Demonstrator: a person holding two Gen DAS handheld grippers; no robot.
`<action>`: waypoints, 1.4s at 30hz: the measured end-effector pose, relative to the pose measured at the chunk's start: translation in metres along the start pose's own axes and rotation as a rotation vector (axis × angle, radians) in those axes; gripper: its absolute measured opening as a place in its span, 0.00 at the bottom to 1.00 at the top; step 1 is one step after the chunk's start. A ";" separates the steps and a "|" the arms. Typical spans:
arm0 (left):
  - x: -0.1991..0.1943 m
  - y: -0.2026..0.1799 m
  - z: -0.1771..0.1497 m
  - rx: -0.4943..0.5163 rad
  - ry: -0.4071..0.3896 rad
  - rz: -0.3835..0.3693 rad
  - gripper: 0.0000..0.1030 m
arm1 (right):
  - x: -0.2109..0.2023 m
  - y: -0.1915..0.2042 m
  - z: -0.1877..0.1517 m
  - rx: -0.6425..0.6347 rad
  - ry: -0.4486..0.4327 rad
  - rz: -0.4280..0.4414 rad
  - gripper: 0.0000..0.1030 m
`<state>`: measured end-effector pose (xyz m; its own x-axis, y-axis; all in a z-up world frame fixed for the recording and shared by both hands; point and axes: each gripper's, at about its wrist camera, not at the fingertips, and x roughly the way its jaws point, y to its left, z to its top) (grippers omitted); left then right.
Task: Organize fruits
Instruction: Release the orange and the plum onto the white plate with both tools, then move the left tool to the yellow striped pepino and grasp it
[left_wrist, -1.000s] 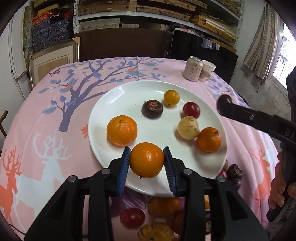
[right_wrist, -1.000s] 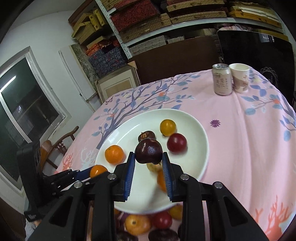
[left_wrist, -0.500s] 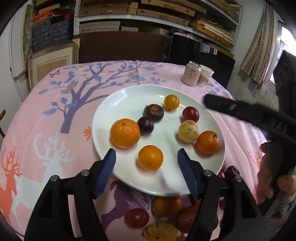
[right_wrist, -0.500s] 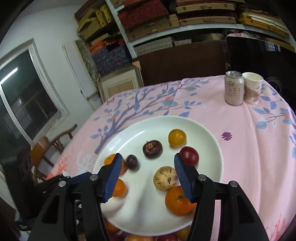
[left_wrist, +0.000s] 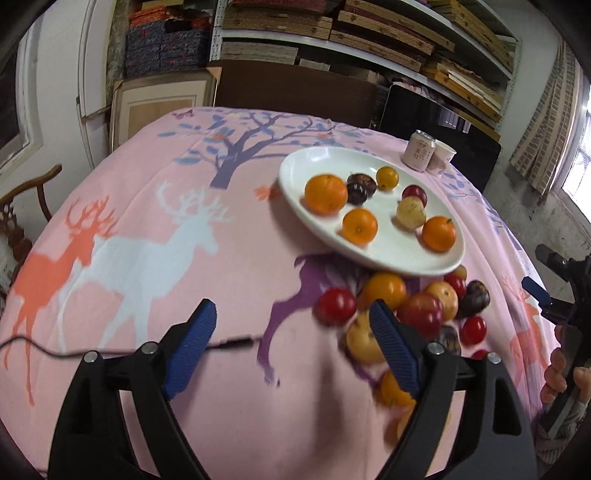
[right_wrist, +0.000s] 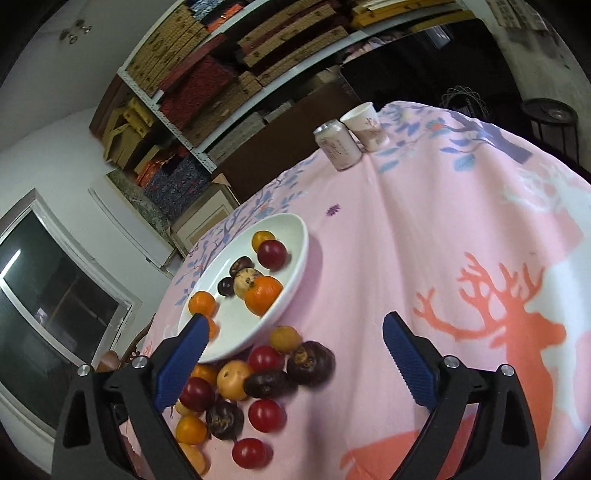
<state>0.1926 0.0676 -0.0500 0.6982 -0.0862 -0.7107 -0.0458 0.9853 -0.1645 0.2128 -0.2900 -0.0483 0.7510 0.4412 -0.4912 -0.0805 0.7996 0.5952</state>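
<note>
Both my grippers are empty now. My left gripper has just been opening: a second ago its pads pinched a small orange, which now sits on the near part of the white plate, and the wide jaws hang over bare pink tablecloth with nothing between them. My right gripper has also just been opening, letting go of a dark purple fruit that now rests on the plate beside a pale speckled fruit; its jaws stand wide apart over the cloth, holding nothing.

Both views have swung off the plate toward the loose pile of fruit on the cloth just off the plate's near rim: red, yellow, orange and dark purple ones, bunched and touching. I judge two placements done, with many fruits left. The next pick looks awkward, since the pile is crowded and round fruit may roll toward the table's near edge.
</note>
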 end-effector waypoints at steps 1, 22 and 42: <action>-0.003 0.001 -0.003 -0.004 -0.002 -0.008 0.80 | -0.001 0.000 0.000 0.000 -0.005 0.000 0.95; 0.006 -0.019 -0.012 0.128 -0.005 0.113 0.90 | 0.008 -0.001 -0.005 0.028 0.042 0.012 0.97; -0.002 0.001 -0.032 0.069 0.059 0.052 0.88 | 0.014 -0.001 -0.006 0.031 0.080 0.031 0.97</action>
<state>0.1685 0.0643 -0.0707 0.6524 -0.0413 -0.7567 -0.0298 0.9963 -0.0801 0.2199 -0.2817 -0.0595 0.6934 0.4981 -0.5207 -0.0821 0.7725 0.6296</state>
